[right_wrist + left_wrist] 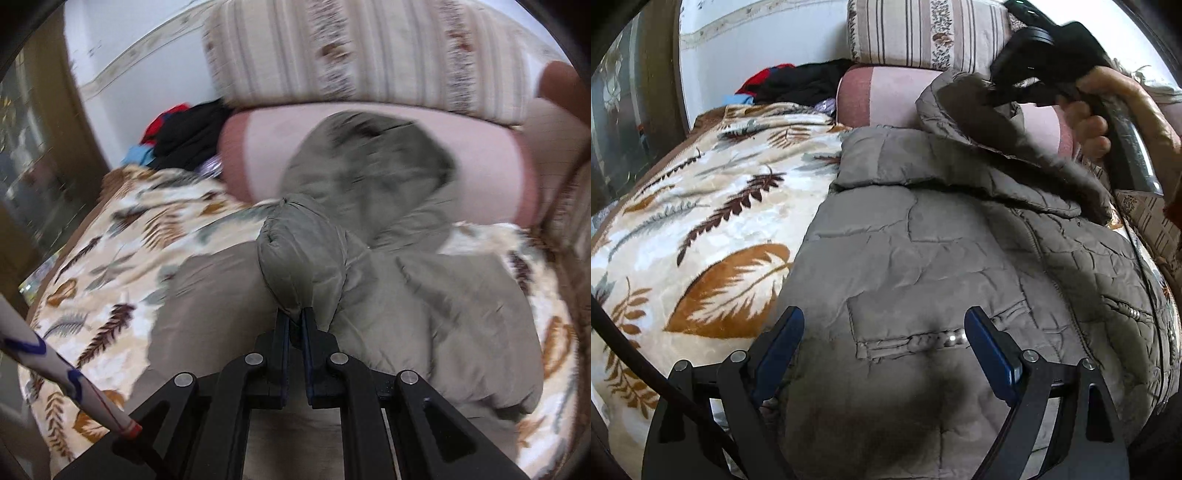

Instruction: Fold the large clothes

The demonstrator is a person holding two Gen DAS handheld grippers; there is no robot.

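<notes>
The jacket (923,258) is a grey-brown quilted one, padded, and it lies spread on the leaf-patterned blanket (701,229) of a sofa or bed, its far end against the pink bolster (882,92). It looks soft and puffy, light for its size, with a smooth shell that I think will slip a little between hard pads. It has no stiffness, so any lifted part will hang and drag the rest. A good place to take hold is a thick edge: the hem, a cuff, or a seam beside the pocket (908,341), where the padding is bunched and the pads can bite.

The right gripper (295,319) has its jaws closed tight on a bunched piece of the jacket, probably a sleeve end or a corner, and this piece stands up in a fat roll above the fingertips. In the left wrist view the same tool is seen at upper right, carrying the fabric across the body of the jacket, with the person's hand (1089,125) on its handle.

The left gripper (884,332) has its jaws wide apart and holds nothing; it hovers above the pocket area.

The right wrist view is blurred, so I cannot say which part is pinched. The near hem and the right side of the jacket are cut off. A dark pile of clothes (798,85) lies behind, unclear.
</notes>
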